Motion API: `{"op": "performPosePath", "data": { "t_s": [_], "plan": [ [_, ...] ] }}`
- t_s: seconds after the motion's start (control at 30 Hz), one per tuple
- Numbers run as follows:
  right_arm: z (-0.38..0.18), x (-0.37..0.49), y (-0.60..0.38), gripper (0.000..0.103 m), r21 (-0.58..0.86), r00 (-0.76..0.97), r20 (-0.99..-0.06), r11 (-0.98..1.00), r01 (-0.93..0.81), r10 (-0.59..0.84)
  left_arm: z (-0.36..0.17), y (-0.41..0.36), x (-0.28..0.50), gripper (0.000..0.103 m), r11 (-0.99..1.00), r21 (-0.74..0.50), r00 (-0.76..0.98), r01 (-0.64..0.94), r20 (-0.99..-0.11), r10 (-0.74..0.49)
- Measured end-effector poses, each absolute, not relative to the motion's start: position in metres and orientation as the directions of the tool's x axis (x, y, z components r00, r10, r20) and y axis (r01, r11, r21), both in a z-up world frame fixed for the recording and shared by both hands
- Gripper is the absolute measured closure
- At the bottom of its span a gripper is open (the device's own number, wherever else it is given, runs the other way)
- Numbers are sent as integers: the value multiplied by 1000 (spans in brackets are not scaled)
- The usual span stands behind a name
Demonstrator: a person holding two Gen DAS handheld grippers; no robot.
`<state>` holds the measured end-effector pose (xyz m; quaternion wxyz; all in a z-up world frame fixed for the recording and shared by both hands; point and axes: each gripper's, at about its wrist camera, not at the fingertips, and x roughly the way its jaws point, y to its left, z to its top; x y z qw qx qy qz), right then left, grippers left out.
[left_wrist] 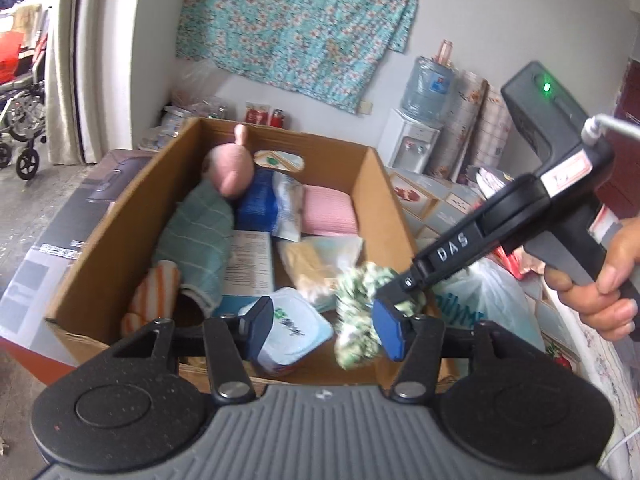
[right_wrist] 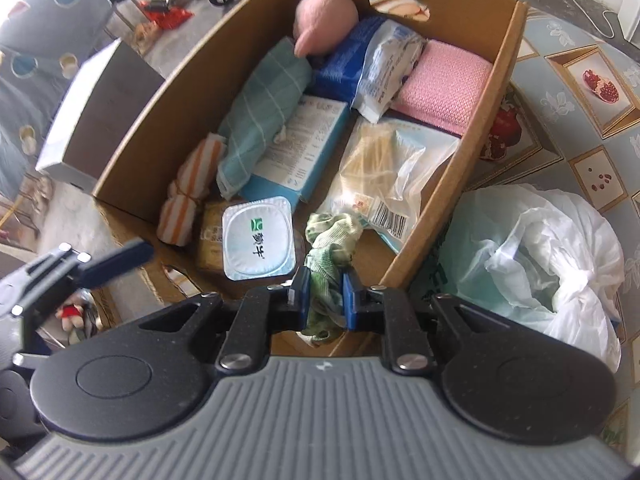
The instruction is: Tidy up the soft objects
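The green rag (right_wrist: 330, 264) is partly hidden — its middle sits behind the right gripper (right_wrist: 326, 294) pads, and in the left view it is blurred. A brown packet (right_wrist: 210, 236) at the box's (right_wrist: 420, 248) near edge lies mostly under the white tub (right_wrist: 258, 236). The left gripper (right_wrist: 100, 268) is cut off by the picture's left edge — blurred too.

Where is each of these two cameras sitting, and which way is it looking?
Left wrist view: rides the left gripper, whose jaws stand open, looking over the cardboard box toward a wall; the right gripper and a hand show.
Right wrist view: rides the right gripper, looking steeply down into the box; a left gripper finger shows.
Shared: the box, pink plush and gripped green cloth.
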<state>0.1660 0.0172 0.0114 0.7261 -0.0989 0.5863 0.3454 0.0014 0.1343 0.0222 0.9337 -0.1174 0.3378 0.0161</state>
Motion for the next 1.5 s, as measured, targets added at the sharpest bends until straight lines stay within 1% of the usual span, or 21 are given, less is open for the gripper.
{"op": "performPosePath", "data": {
  "t_s": [0.2,0.27,0.37,0.43,0.47,0.6,0.67,0.7,0.77,0.83,0.93,0.97,1.03,1.17,1.37,1.5],
  "plan": [
    [-9,173,33,85,247,9,-946,734,-633,325,25,157,-8,43,961,-221,788,-168,-616,-3],
    [-16,174,40,80,223,6,-955,733,-643,296,25,162,-9,40,959,-221,791,-177,-612,5],
    [-18,174,46,72,193,22,-961,724,-663,276,22,167,-7,39,960,-206,788,-192,-615,26],
    [-15,172,48,58,170,47,-961,714,-679,273,20,168,-6,37,959,-206,787,-193,-616,26],
    [-13,171,50,56,154,67,-959,710,-687,274,20,168,-7,36,959,-209,788,-192,-615,24],
    [1,165,46,53,103,153,-942,693,-714,298,21,166,-9,32,958,-204,794,-200,-607,37],
    [14,161,37,49,116,195,-914,688,-716,356,22,165,-11,27,959,-199,800,-203,-599,45],
    [20,159,30,46,129,217,-895,690,-712,391,24,165,-13,26,959,-198,804,-201,-592,47],
    [35,154,12,39,161,274,-841,700,-696,466,27,164,-17,20,961,-196,816,-196,-576,49],
    [47,143,-8,24,175,351,-776,713,-679,524,32,163,-22,13,961,-194,824,-196,-564,54],
    [60,120,-38,11,157,480,-669,739,-655,568,39,158,-27,6,963,-172,829,-208,-553,80],
    [61,111,-47,9,156,516,-638,752,-640,571,41,156,-29,3,964,-157,829,-213,-552,93],
    [60,98,-62,2,177,565,-597,781,-600,569,45,150,-31,0,969,-121,825,-218,-553,116],
    [50,74,-91,1,203,649,-549,837,-508,527,54,137,-34,0,975,-55,821,-214,-551,149],
    [35,41,-126,1,176,739,-526,904,-390,421,67,109,-39,0,983,19,818,-185,-550,165],
    [28,23,-149,1,168,770,-531,935,-312,353,70,88,-40,0,985,50,797,-167,-581,164]
  ]
}}
